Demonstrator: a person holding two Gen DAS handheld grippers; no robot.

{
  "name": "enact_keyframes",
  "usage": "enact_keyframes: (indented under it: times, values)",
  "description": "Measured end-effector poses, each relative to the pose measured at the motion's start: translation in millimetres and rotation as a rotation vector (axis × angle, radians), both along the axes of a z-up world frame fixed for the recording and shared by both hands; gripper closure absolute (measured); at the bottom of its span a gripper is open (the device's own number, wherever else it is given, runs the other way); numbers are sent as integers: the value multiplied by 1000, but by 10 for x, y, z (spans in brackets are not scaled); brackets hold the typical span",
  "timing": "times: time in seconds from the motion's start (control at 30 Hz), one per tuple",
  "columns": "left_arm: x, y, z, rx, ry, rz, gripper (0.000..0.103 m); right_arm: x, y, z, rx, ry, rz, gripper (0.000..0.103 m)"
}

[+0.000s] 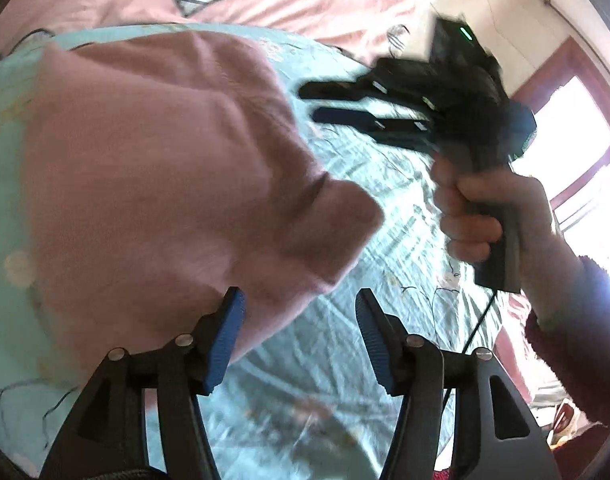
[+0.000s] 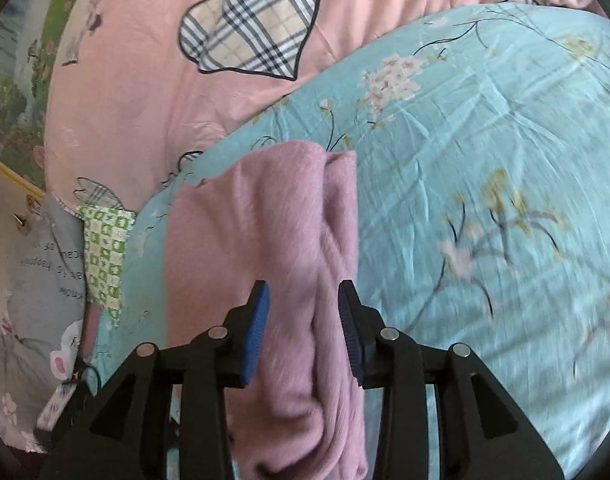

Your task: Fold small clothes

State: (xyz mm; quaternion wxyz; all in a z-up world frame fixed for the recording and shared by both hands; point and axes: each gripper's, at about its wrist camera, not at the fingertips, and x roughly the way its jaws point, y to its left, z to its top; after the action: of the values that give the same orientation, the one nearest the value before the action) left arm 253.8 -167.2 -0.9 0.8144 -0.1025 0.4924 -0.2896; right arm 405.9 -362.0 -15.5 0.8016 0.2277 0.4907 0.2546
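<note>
Right wrist: pink fuzzy garment (image 2: 265,240) on teal bedsheet (image 2: 485,160), looks soft, light, floppy. Right gripper (image 2: 303,328) w/ fingers apart; left gripper (image 1: 301,340) spread, empty. Pinch folded edge at 12 o'clock.

Print shows in one place only — a grey pillow (image 2: 45,256) at the left edge of the right wrist view. Several short lines of dark lettering run across it, upside down and partly cut off by a green checked cloth (image 2: 105,252). The letters are too small and blurred to make out as words. The green checked cloth carries small repeated marks in its squares — whether they are letters or figures cannot be told. In the left wrist view nothing can be read; a green light (image 1: 466,33) glows on the right gripper (image 1: 317,102), but it bears no text or number.
</note>
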Motion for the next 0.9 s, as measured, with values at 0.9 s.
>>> enact_keyframes:
  times: [0.9]
  values:
    - [684,1312,-84,-113,117,363,24,-212,75,-106,-13,33,-33,39]
